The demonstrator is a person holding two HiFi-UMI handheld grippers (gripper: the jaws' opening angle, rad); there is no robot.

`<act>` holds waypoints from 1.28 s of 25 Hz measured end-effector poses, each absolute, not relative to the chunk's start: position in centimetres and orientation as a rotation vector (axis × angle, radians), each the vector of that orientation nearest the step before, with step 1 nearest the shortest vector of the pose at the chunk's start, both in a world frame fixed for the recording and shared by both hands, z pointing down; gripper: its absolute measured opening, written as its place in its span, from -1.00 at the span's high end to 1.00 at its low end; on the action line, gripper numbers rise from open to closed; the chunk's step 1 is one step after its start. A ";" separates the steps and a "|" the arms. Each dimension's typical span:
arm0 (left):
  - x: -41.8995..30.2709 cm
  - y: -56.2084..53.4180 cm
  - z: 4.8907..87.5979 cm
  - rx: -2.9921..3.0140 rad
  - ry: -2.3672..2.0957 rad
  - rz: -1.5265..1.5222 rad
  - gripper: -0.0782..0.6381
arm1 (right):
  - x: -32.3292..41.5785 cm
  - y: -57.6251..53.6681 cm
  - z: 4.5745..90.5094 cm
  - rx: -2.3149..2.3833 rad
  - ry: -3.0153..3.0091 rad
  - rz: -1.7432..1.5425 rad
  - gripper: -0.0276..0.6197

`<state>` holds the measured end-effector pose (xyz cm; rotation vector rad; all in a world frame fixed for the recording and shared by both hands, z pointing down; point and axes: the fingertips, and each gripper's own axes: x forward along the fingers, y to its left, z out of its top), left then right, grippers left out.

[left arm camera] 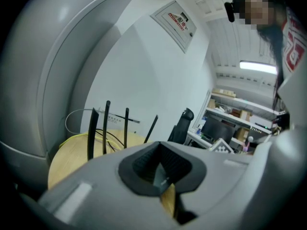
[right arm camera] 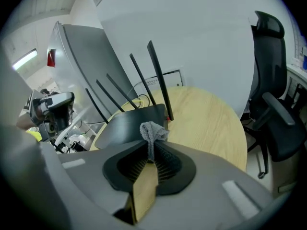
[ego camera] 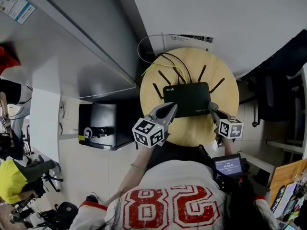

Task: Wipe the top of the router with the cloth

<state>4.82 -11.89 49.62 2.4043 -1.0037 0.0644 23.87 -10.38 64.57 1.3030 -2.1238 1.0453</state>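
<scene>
Right gripper (right arm camera: pixel 152 147): grey cloth (right arm camera: pixel 153 131) is being pinched at router's (ego camera: pixel 187 98) 4 o'clock corner. Left gripper (left arm camera: pixel 160 174): jaws are being pressed together, empty. Risk: unsteadied router being shoved across table (ego camera: pixel 192 133).

Black router (ego camera: pixel 187 98) lies flat, antennas raised; bunched grey cloth (right arm camera: pixel 152 131) sits at its near right corner.

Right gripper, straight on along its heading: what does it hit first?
Likely the router: the cloth pinched in the right gripper points right at its near corner. Depth is unclear.
</scene>
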 end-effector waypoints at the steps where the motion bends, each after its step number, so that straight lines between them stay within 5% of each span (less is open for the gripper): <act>1: 4.7 -11.9 49.6 2.402 -1.009 0.066 0.78 | 24.2 -11.1 64.4 1.314 -2.130 1.033 0.80; 15: 1.7 -11.6 49.9 2.364 -1.112 0.087 0.78 | 25.2 -16.1 68.2 1.097 -2.077 0.803 0.80; 32: 3.8 -11.7 50.3 2.393 -1.021 0.109 0.78 | 24.9 -11.7 68.6 1.090 -2.091 0.901 0.80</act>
